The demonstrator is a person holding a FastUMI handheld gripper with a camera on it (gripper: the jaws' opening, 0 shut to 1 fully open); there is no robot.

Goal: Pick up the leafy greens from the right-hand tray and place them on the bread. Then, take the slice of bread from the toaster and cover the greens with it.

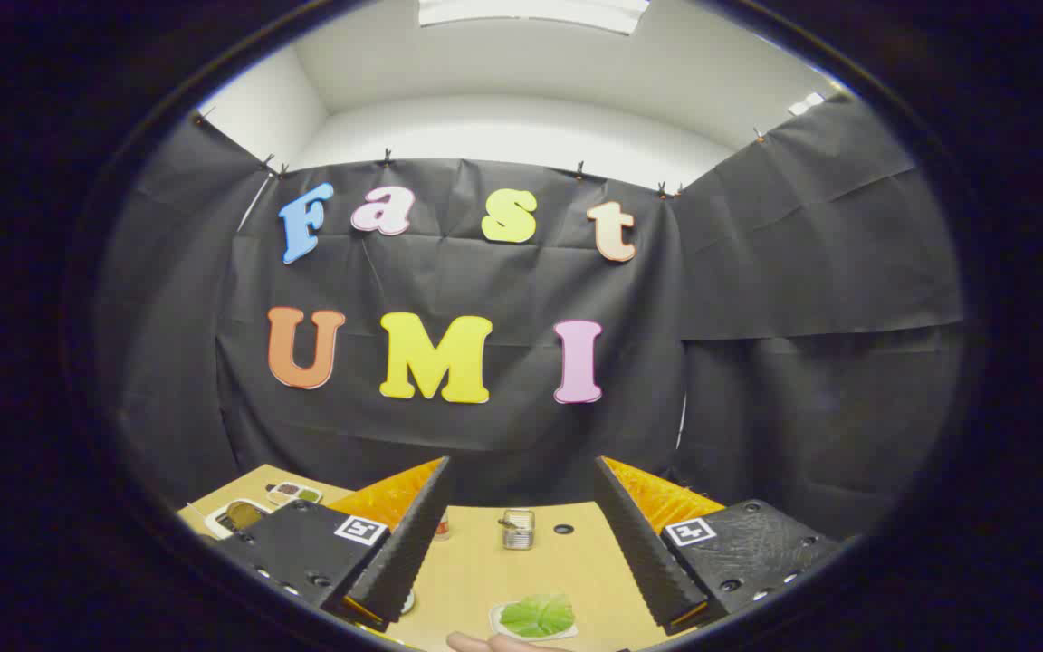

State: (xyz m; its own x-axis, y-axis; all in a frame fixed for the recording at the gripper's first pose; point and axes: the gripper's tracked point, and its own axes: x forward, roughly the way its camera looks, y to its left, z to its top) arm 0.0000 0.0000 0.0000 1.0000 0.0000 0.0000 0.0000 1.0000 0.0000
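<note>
My gripper (521, 475) is open, its two fingers spread wide and held high above the wooden table (476, 570), with nothing between them. Down between the fingers, near me, the leafy greens (537, 615) lie on a small white tray (498, 621). Farther off between the fingers a small metal toaster (517, 529) stands on the table; I cannot tell whether bread is in it. A white plate (216, 520) with a brownish item that may be the bread sits beyond the left finger.
A small dish (295, 492) with dark and green contents sits behind the white plate. A dark round hole (563, 528) lies right of the toaster. A fingertip (485, 642) of a person shows just in front of the greens' tray. Black cloth walls close the booth.
</note>
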